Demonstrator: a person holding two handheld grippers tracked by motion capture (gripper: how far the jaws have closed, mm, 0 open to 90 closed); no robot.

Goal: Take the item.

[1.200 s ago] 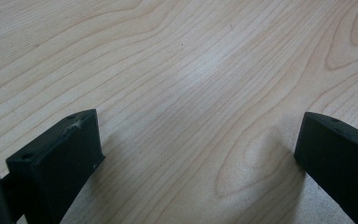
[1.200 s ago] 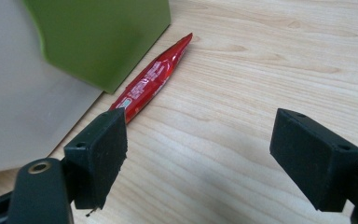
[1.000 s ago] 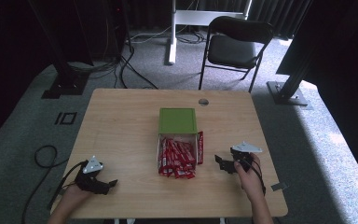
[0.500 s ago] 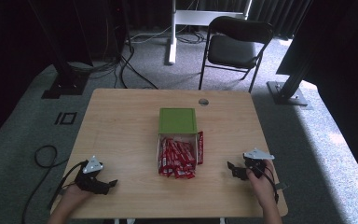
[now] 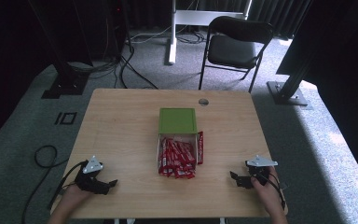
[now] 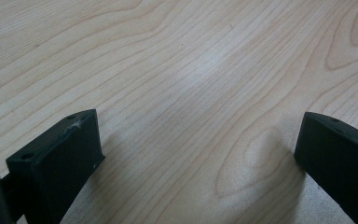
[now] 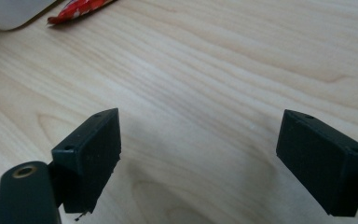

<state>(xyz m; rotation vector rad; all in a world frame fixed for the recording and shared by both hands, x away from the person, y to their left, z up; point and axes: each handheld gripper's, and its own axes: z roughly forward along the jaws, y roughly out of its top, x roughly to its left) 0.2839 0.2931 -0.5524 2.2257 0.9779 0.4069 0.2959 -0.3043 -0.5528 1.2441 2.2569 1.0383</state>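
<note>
I hold my left gripper (image 5: 103, 185) low over the near left corner of the table (image 5: 121, 121), and its jaws stand wide apart with only bare wood between them. My right gripper (image 5: 237, 179) rests near the right edge, also with jaws wide and holding nothing. The red wrapped bars (image 5: 177, 157) lie in the middle of the table, spilled out in a loose heap from a clear box (image 5: 161, 140) that lies on its side, its green lid (image 5: 177, 121) turned up and away from me. One bar (image 5: 200, 147) lies alone just beside the right wall of the box. I think the danger is in the heap: the wrappers look smooth and they overlap each other, so if I close on one, I may catch two, or push the others farther across the table. The box seems light, and a careless jaw could shove it or roll it. My cables could also drag on the edge. The table is pale wood with clear grain and a small round hole (image 5: 203, 101) near the far edge. Beyond it stands a black folding chair (image 5: 237, 44) on grey carpet, with dark stands and loose cables on the floor.
</note>
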